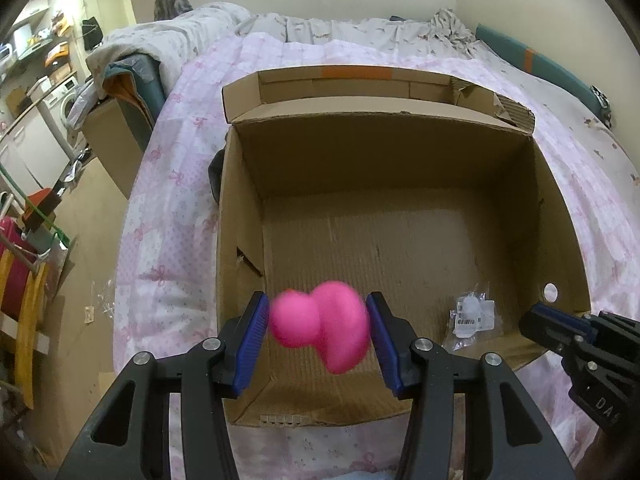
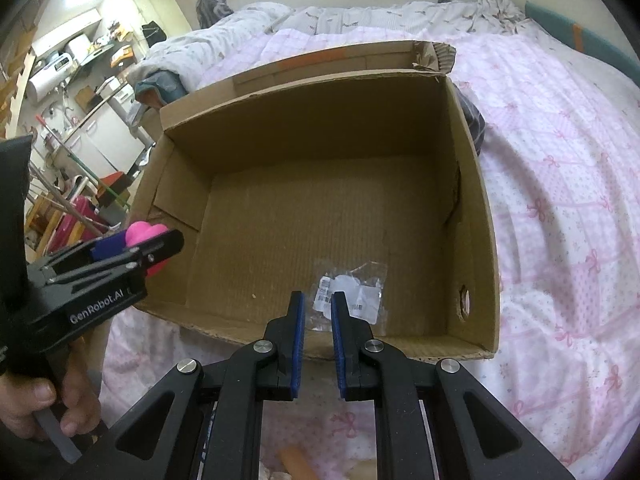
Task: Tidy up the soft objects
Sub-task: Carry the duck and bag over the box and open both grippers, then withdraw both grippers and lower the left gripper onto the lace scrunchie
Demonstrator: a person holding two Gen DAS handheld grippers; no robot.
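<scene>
The left gripper [image 1: 317, 334] has its jaws spread wide, and the pink soft toy [image 1: 325, 326] sits in the gap between the blue pads [image 1: 252, 340], blurred as if in motion; it touches neither pad clearly, so it looks released and dropping rather than held, though the blur leaves that a judgement. From the right wrist view the same toy [image 2: 146, 236] peeks out past the left gripper [image 2: 136, 248] at the near left corner of the box. That placement makes sense: the jaws hang just above the open cardboard box [image 1: 560, 208], over its near edge, so the toy should land on the box floor. The right gripper [image 2: 318, 320] has its jaws nearly closed with a narrow slot between them and nothing in it; it points at the near rim of the box [image 2: 490, 240], apparently idle. Inside the box, near the front right, lies a crumpled clear plastic bag [image 2: 354, 292] with a barcode label. The box rests on a bed with a pink bow-print quilt [image 2: 560, 200], its flaps folded outward to keep the mouth open.
</scene>
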